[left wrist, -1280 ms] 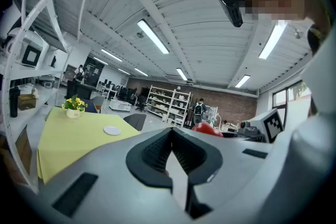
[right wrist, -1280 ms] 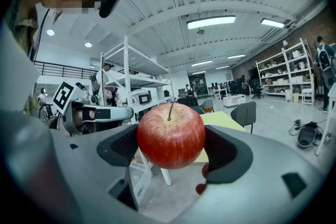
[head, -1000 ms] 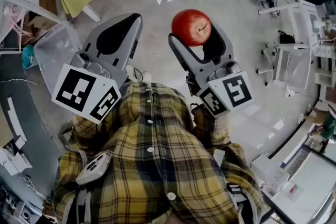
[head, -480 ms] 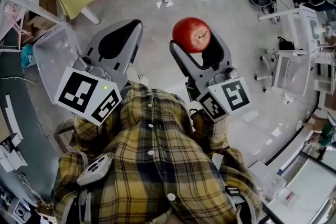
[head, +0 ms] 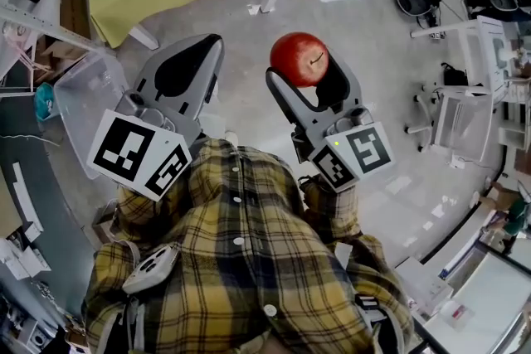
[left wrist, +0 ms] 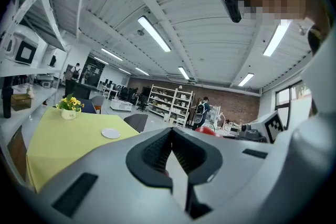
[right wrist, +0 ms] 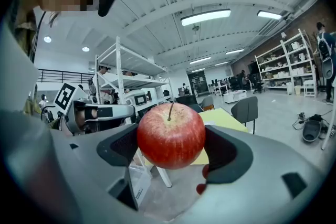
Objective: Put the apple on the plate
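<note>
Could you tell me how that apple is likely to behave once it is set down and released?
The apple is round and smooth-skinned, so it will probably roll if released off-centre on the plate. It looks firm: the right gripper clamps it by its sides without visible denting. Its glossy skin may slip under a light grip.

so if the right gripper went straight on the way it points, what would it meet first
Most likely the near corner of the yellow table, which shows just behind the apple the right gripper holds; depth is unclear.
</note>
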The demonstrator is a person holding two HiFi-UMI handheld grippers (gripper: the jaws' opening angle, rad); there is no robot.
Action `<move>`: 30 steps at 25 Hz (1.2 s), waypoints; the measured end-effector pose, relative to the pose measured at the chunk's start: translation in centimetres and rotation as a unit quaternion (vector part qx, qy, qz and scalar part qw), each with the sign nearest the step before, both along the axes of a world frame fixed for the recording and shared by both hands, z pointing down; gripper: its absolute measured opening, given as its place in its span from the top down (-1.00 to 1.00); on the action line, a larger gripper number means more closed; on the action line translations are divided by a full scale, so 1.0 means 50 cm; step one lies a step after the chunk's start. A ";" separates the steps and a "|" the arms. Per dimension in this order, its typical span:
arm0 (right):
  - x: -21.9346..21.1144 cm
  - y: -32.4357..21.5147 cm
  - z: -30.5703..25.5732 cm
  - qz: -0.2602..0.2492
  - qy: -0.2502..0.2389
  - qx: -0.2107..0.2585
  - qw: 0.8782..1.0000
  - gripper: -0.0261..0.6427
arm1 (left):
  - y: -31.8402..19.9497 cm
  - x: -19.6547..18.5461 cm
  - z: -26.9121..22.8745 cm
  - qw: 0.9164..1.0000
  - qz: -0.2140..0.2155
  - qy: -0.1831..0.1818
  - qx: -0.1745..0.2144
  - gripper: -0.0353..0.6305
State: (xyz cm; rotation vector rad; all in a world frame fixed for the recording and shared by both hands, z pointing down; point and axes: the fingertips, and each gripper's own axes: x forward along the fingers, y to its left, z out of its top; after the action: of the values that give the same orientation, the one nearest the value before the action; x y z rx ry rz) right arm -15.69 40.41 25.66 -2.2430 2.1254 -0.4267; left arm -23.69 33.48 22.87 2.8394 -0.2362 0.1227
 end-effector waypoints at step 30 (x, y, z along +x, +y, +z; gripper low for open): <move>0.219 -0.424 0.007 0.045 -0.011 -0.021 0.999 -0.19 | -0.429 0.210 0.028 0.999 0.038 -0.018 -0.022 0.87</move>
State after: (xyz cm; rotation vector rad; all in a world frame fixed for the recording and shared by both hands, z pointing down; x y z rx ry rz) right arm -4.73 19.24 26.03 -2.3344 2.0144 -0.4946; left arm -13.19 12.05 24.26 2.8040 -0.1317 0.1940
